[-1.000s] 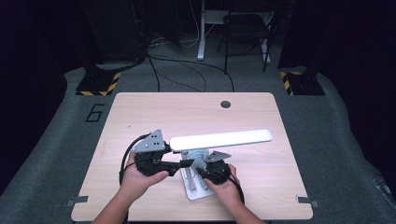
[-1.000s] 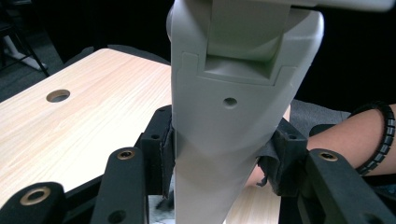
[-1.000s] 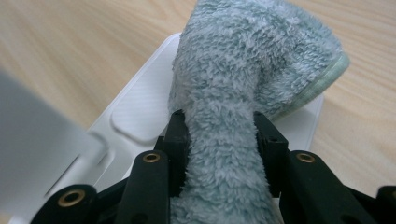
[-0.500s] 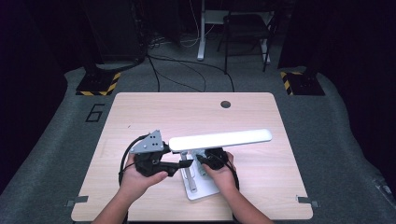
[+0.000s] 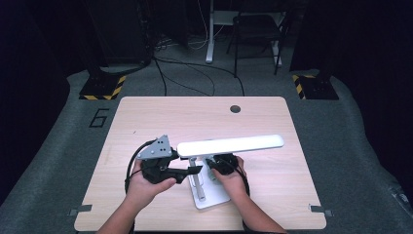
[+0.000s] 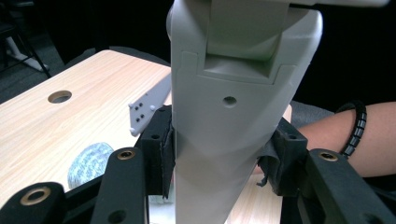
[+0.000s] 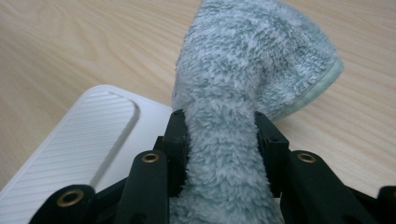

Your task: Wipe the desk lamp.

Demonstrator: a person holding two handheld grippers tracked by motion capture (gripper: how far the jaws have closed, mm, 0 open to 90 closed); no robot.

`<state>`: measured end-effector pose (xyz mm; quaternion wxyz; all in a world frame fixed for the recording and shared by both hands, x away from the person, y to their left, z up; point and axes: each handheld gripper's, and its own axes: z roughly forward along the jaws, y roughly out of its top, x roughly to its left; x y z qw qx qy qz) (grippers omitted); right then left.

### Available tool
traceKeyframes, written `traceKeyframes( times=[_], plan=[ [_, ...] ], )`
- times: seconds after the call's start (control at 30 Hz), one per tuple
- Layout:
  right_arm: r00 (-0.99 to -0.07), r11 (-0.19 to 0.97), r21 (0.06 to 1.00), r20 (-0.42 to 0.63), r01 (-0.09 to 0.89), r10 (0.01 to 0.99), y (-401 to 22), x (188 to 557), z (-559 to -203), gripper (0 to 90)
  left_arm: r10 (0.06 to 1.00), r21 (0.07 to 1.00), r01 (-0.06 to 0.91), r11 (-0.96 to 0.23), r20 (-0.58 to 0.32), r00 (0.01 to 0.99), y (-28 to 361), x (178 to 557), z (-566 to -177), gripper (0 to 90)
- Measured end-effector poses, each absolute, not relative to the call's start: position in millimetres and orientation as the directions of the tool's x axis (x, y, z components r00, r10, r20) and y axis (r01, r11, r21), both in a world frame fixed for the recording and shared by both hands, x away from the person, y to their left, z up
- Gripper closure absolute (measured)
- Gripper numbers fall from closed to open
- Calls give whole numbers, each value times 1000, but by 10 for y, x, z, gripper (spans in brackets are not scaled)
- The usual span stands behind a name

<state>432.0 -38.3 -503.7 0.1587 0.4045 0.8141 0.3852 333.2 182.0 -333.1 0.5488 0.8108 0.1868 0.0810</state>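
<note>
**Now the cloth has been brought in beside the lamp's stem**

Clamped between the right gripper's (image 7: 219,140) jaws, the cloth (image 7: 243,88) is a fluffy grey-green towel; a bunched fold is pinched by the pads, and the rest fans out ahead of the jaws onto the wood. Just to the left of those jaws lies the lamp's white ribbed base (image 7: 88,140), with the cloth's lower edge at its corner; whether the two touch cannot be told.

Over the last second the right gripper (image 5: 220,165) has been carried across from the base's near right side toward the stem and has then been held still. By that shift the cloth has been taken off the far side of the base plate and set close against the upright, under the lit head (image 5: 231,145).

The lamp's arm (image 6: 229,116) is gripped by the left gripper (image 6: 215,163), its pads pressed on both flanks just below the hinge; no change is seen there.

It is judged that the lamp is being steadied for wiping, that the base is largely dealt with, and that the stem or the base around its foot is to be wiped next. The table (image 5: 146,117) is otherwise bare.
</note>
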Motion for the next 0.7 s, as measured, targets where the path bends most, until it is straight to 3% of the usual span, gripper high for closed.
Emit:
traceKeyframes(
  times=[0.7],
  plan=[
    [-765, 445, 788, 51, 426, 642, -638, 3301, -5106, 642, 397, 920, 217, -326, -75, 915, 1830, 3331, -3334, 517]
  ],
)
